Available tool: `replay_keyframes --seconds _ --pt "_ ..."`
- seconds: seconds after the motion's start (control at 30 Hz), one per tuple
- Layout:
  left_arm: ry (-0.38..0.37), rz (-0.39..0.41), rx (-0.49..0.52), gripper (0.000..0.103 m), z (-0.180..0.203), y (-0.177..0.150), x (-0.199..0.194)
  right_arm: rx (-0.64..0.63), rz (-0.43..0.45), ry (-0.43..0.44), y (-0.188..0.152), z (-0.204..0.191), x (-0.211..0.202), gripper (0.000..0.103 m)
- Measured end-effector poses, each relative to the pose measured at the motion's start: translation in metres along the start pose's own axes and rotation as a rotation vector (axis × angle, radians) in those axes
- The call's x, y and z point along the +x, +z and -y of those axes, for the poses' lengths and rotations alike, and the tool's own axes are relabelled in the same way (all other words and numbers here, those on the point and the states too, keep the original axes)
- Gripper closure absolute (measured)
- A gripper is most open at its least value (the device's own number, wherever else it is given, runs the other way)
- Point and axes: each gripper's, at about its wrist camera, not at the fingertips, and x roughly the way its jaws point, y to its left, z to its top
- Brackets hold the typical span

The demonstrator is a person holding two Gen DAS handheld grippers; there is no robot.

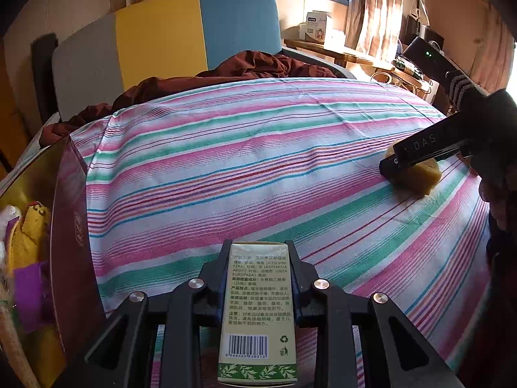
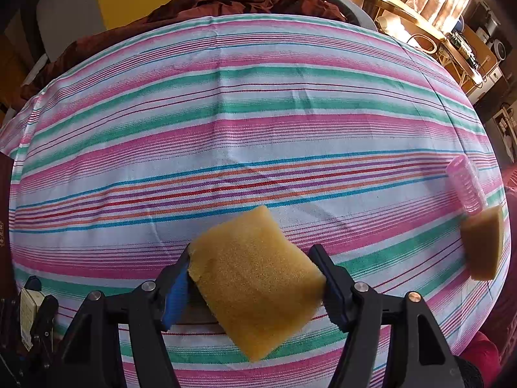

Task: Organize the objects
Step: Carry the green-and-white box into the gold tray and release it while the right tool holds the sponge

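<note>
My left gripper [image 1: 258, 252] covers both long sides of the green-and-cream carton [image 1: 257, 310], and the bottom edge of my left wrist view cuts off the carton's near end. The small print above its barcode is too fine for me to read. At the left edge, the dark red box [image 1: 69, 226] is cropped, so I see only part of the yellow and purple things inside and cannot name them. From that side, my right gripper [image 1: 392, 165] hides most of the yellow sponge [image 1: 426, 174]. In my right wrist view, a 2nd sponge [image 2: 483, 245] by the pink hair roller [image 2: 465, 184] is stretched and blurred near the rim.
</note>
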Motion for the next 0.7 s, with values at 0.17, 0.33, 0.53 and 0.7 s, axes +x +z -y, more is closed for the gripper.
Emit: replay_keyframes --seconds 0.17,0.33,0.53,0.7 --pt "0.015 -0.003 -0.010 0.074 -0.004 -0.008 -0.011 -0.003 0.002 -0.002 -0.002 0.000 0.000 0.033" --pt "0.013 0.011 -0.025 0.074 -0.007 -0.008 -0.028 0.000 0.002 0.002 -0.003 0.004 0.000 0.033" --pt "0.022 0.056 -0.056 0.074 -0.020 -0.001 -0.063 0.001 0.002 0.003 0.000 0.003 0.002 0.033" --pt "0.047 0.091 -0.104 0.074 -0.042 0.001 -0.090 0.001 0.002 0.003 0.001 0.005 0.001 0.033"
